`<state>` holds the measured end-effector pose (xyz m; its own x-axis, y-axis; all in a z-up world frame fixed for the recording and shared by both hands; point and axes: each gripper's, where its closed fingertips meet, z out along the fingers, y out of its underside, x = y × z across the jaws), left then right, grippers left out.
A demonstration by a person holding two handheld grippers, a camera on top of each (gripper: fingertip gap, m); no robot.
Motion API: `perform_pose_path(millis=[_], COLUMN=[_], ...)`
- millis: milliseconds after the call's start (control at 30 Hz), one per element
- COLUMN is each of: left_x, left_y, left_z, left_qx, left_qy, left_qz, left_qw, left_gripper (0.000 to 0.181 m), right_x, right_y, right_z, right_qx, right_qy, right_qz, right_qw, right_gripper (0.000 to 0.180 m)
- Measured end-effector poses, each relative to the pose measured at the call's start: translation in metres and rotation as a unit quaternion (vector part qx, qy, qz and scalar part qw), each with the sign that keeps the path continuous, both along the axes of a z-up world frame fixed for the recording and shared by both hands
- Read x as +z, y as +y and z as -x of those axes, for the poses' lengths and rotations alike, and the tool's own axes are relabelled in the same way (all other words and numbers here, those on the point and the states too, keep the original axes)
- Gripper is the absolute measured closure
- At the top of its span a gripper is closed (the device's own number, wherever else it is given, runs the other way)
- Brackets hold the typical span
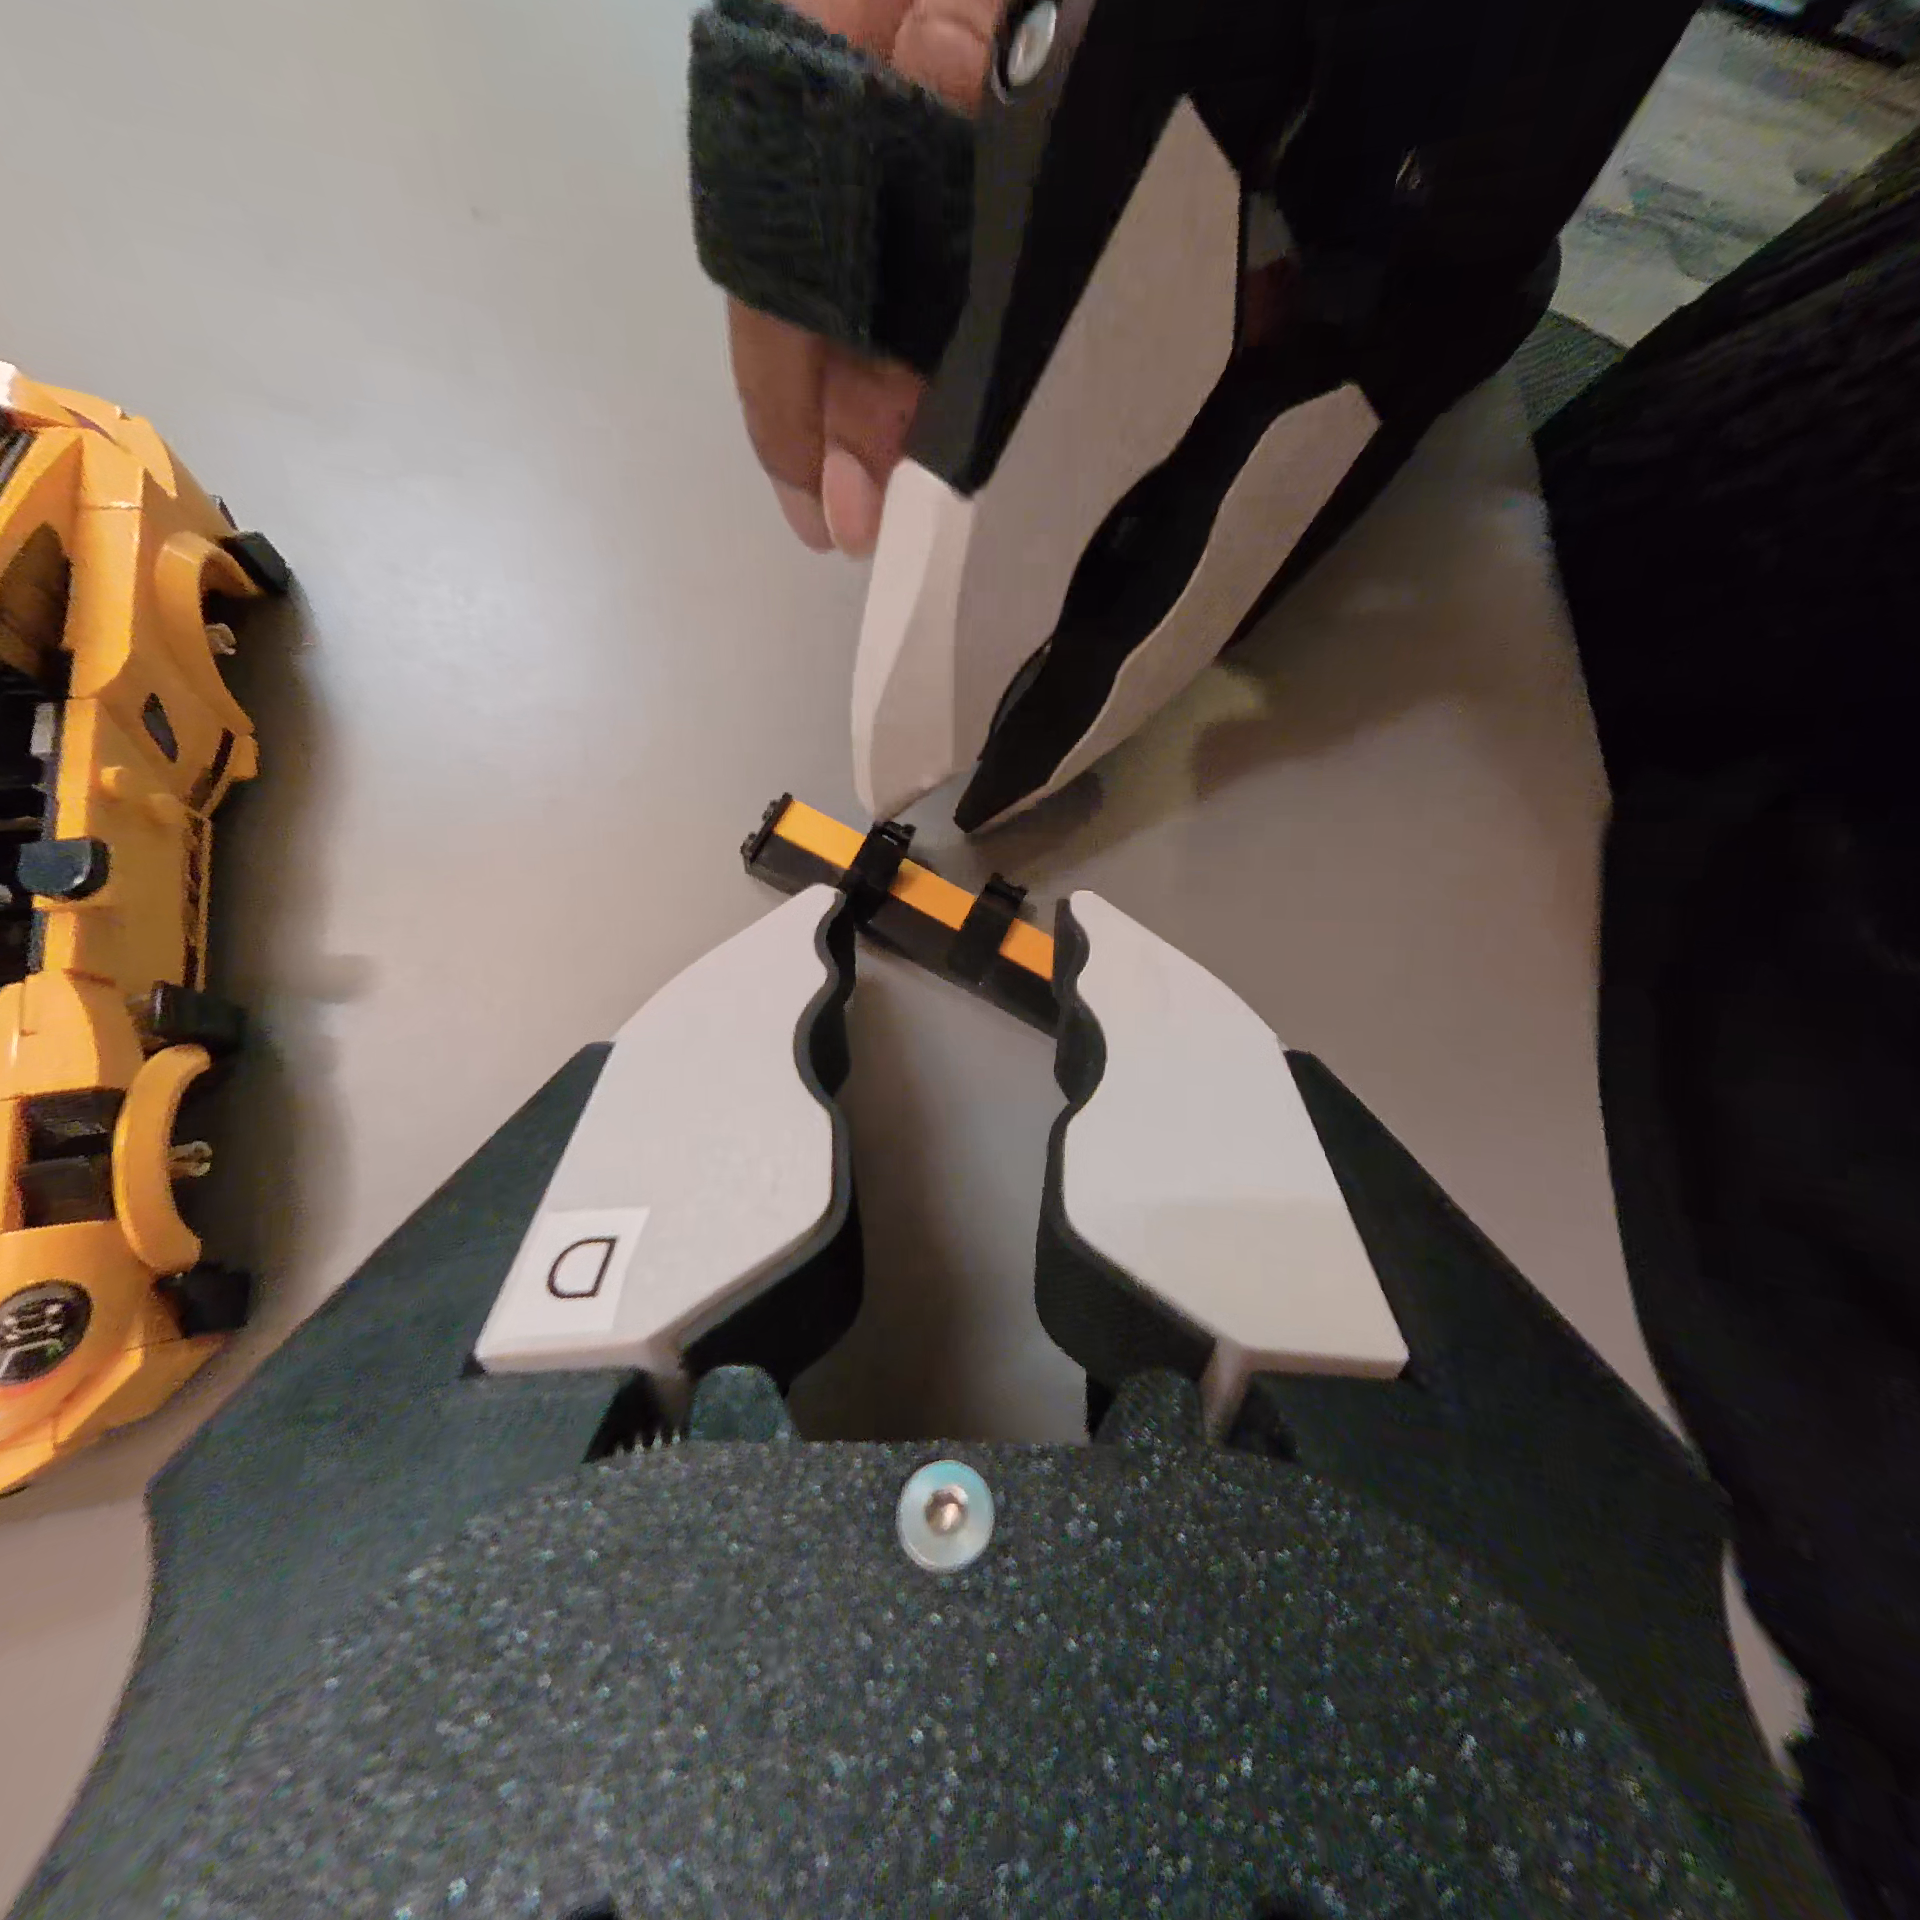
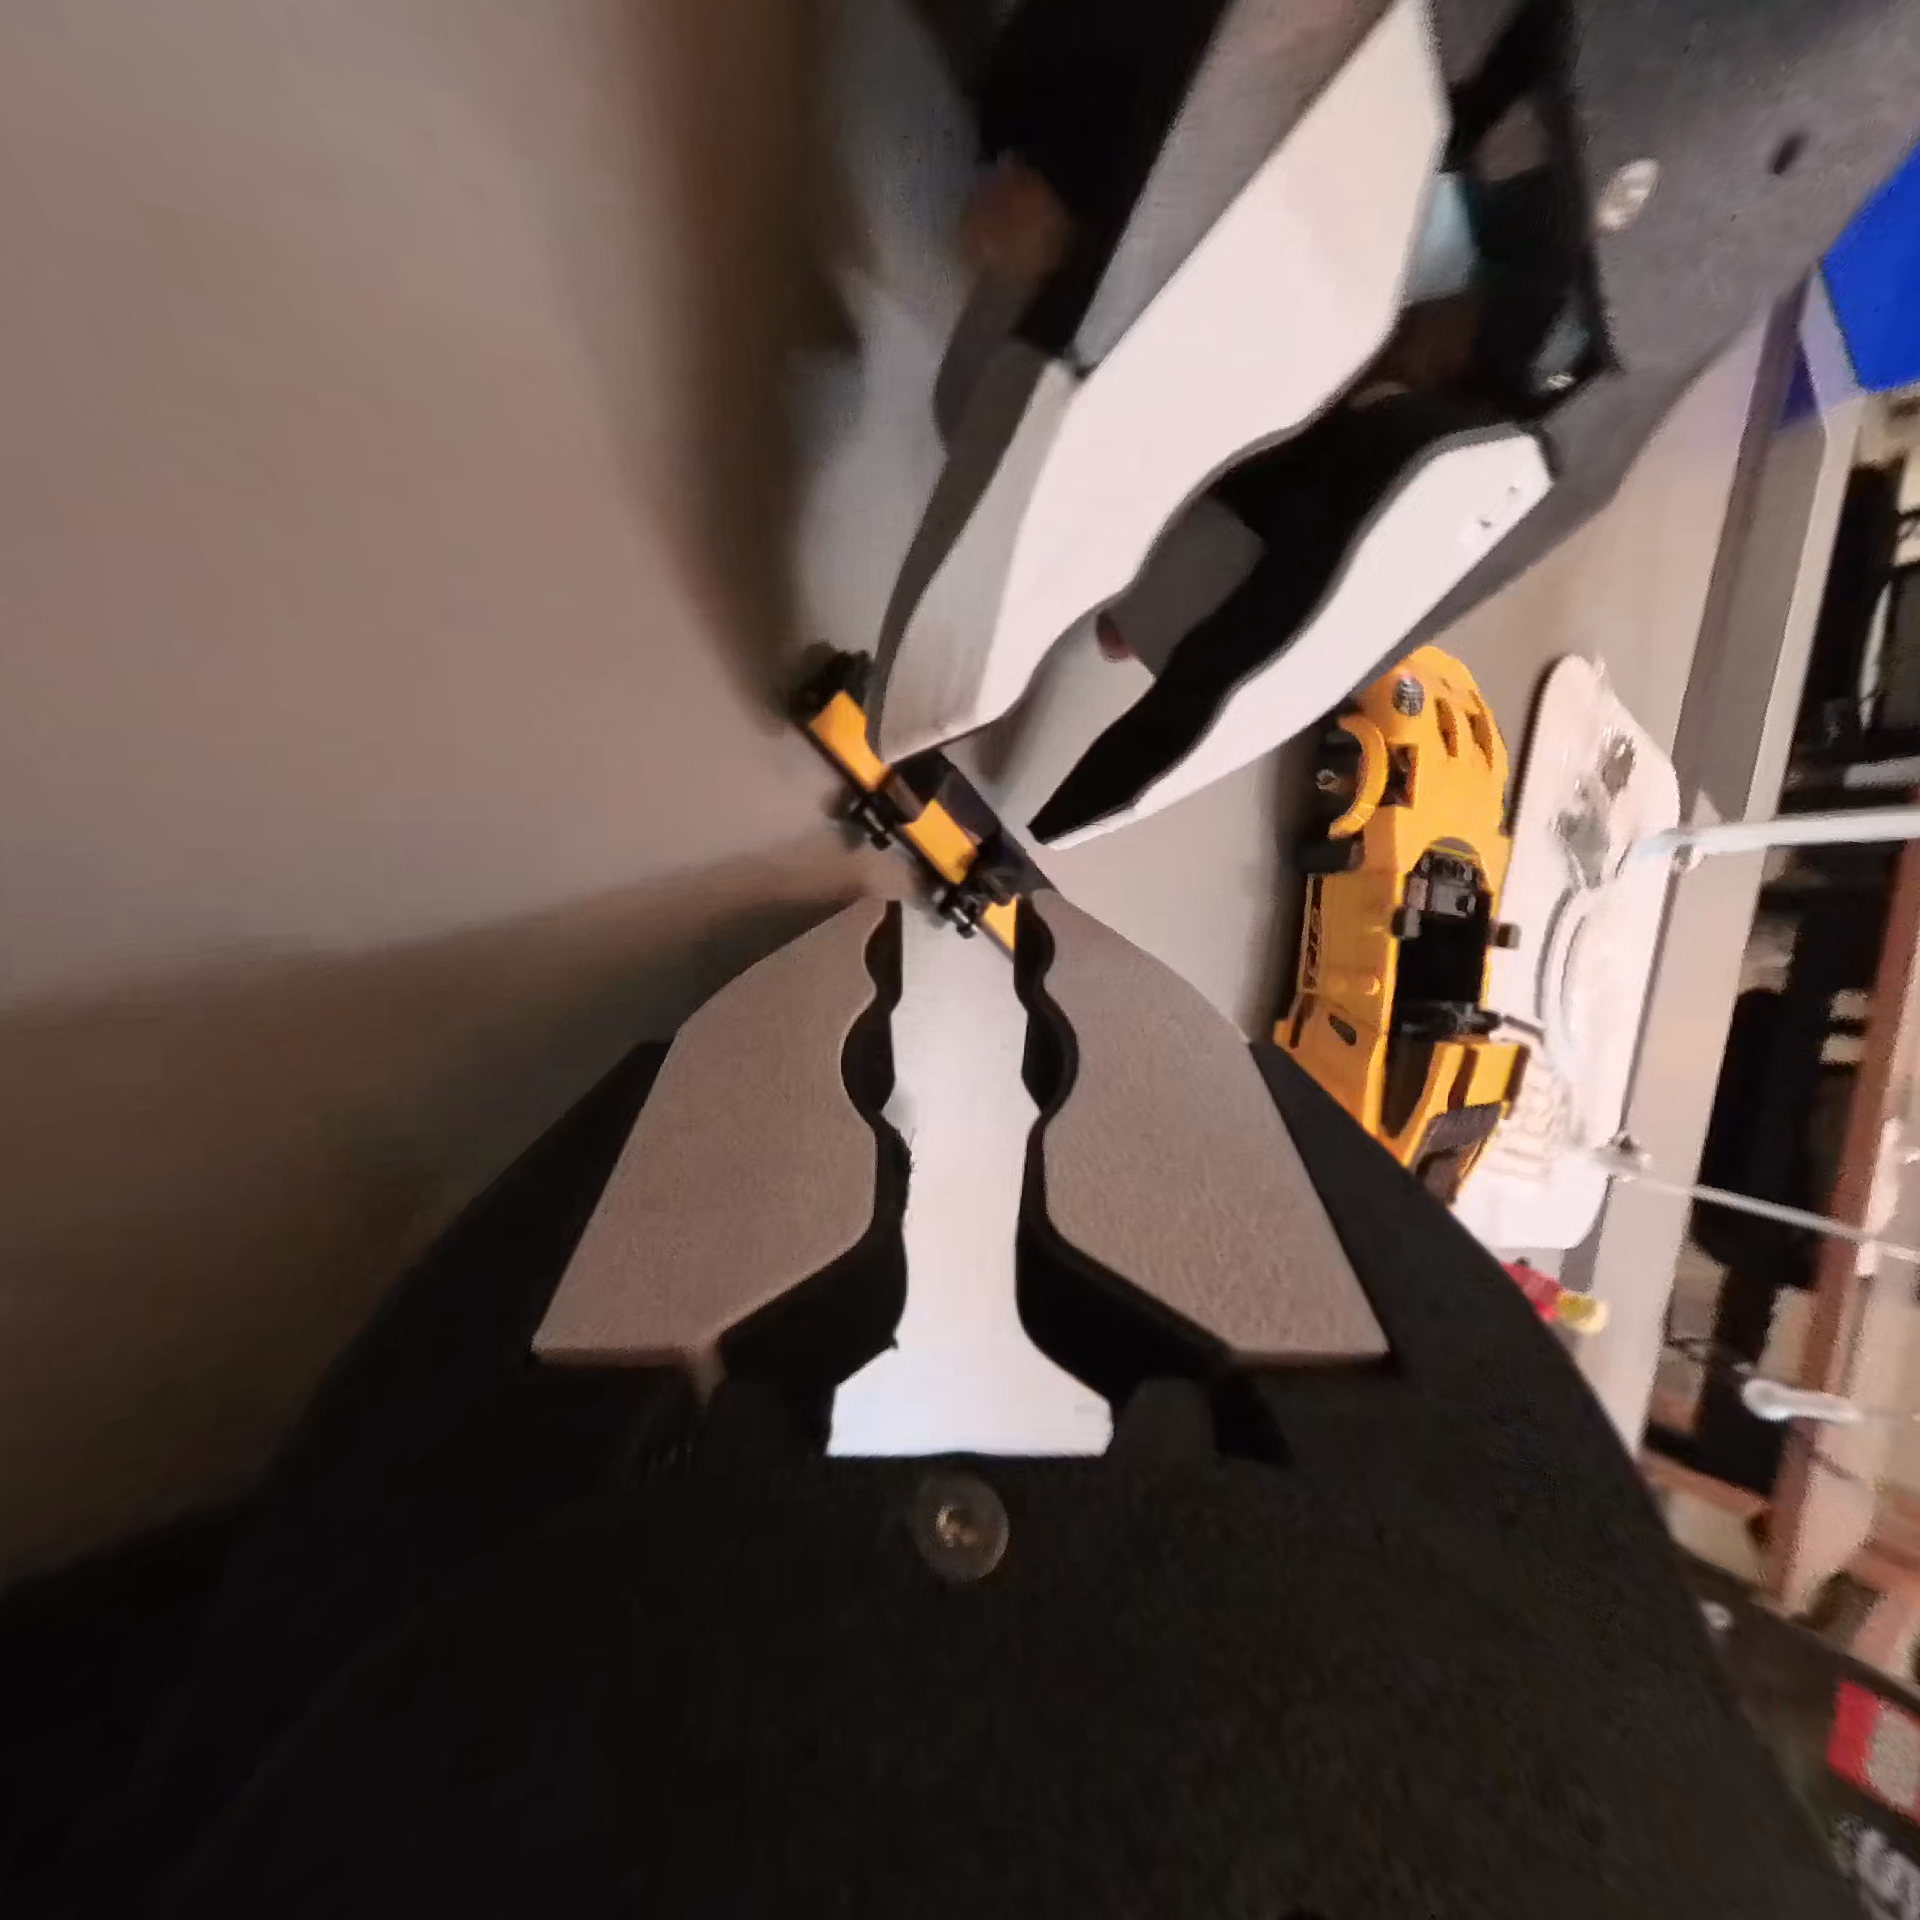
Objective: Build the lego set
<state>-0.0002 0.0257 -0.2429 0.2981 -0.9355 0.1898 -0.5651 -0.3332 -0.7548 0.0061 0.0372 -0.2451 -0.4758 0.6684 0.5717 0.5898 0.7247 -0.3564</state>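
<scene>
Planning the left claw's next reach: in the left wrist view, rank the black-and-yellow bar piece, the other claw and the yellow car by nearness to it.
1. Black-and-yellow bar piece: at the left claw's tips.
2. Right claw: just beyond the bar.
3. Yellow car: far left.

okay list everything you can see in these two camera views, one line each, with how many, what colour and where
Lego bar piece: one, black with an orange-yellow strip and black clips, on the table between both grippers' tips.
Lego car: one, yellow with black parts, unfinished, on the table, at the left edge of the left wrist view.
Tray: one, white, beyond the car, holding clear plastic bags.
Table: one, pale grey.
Left gripper: one, black with white fingers, open, tips either side of the bar.
Right gripper: one, black with pale fingers, open, tips at the bar.
Hand: one, dark knit cuff, on the right gripper.
</scene>
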Motion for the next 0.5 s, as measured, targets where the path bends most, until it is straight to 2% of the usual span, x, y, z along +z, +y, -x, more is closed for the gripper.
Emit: perform_pose_path(millis=[100, 333, 500], left_x=[-0.0005, -0.0028, -0.0034], left_y=[-0.0023, -0.0006, -0.0032], left_z=[-0.002, -0.005, -0.0072], left_qx=[-0.003, -0.005, -0.015], left_qy=[0.008, 0.021, 0.035], left_qz=[-0.009, -0.021, -0.03], left_qw=[1.0, 1.0, 0.999], left_gripper=[0.142, 0.139, 0.141], right_x=[-0.0018, -0.0027, 0.0002], right_y=[0.0021, 0.0044, 0.0001], right_z=[0.0009, 0.0022, 0.0002], right_qx=[0.019, 0.004, -0.056], right_qy=[-0.002, 0.007, 0.017], right_qz=[-0.011, 0.021, 0.112], right_qw=[1.0, 1.0, 0.992], right_gripper=[0.16, 0.162, 0.161])
